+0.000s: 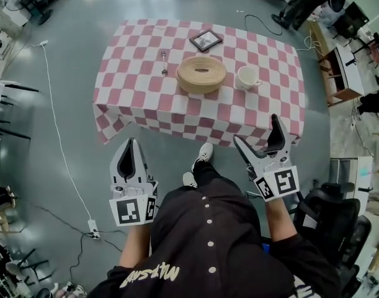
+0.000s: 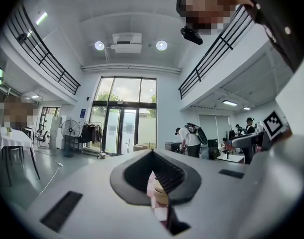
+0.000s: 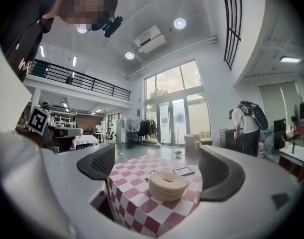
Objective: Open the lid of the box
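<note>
On the table: a red and white checked cloth [image 1: 177, 113] covers the whole top, nothing on the near half
Box: round woven box [image 1: 201, 74] sits about mid-table, flat lid [image 1: 202, 67] on top of it and closed, neither gripper touching it
Next to the box: spoon [image 1: 164, 62] just to its left, white mug [image 1: 247, 77] just to its right with the handle pointing right, small dark picture frame [image 1: 206, 40] lying flat behind it near the far edge
Left gripper [image 1: 132, 143]: held low in front of the person, short of the table, jaws pressed together with only a thin slit between them, nothing in them
Right gripper [image 1: 256, 129]: jaws spread wide and empty, tips up by the near edge of the table, well apart from the box; in its own view the box shows in the gap between the jaws, far off
Person: dark shirt, standing at the near side, one white shoe [image 1: 205, 153] poking out by the cloth
</note>
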### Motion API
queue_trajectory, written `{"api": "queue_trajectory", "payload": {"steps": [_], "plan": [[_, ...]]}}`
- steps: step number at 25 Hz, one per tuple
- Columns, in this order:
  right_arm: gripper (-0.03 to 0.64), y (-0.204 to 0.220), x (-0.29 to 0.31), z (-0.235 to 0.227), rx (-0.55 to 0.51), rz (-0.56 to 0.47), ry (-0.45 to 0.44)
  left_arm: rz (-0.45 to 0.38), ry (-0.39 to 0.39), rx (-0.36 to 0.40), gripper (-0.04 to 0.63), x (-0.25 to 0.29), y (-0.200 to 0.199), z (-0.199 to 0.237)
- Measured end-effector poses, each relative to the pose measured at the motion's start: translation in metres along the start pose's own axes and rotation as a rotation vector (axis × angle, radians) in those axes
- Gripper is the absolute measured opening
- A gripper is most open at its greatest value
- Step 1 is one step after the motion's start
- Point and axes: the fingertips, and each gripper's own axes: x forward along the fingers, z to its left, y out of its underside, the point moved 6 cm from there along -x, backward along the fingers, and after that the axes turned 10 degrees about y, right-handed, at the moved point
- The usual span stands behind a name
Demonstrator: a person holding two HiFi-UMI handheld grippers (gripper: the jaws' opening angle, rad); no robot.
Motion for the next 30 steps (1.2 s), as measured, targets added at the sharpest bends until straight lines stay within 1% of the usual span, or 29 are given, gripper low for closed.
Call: {"api": "queue_trajectory", "payload": {"steps": [6, 16, 21, 30], "plan": [[0.511, -0.007, 0.033, -0.008, -0.002, -0.028, -0.015, -0.013, -0.005, 0.022, -0.003, 0.029, -0.010, 0.009], [0.511, -0.011, 0.089, -0.040, 0.003, -0.031, -0.007, -0.020, 0.006, 0.025, -0.003, 0.093, -0.011, 0.019], [0.511, -0.014, 0.118, -0.052, 0.005, -0.039, -0.016, -0.038, 0.006, 0.039, -0.003, 0.125, -0.017, 0.026], [0.511, -0.017, 0.161, -0.080, -0.010, -0.037, -0.027, -0.026, -0.007, 0.034, -0.003, 0.171, -0.017, 0.029]]}}
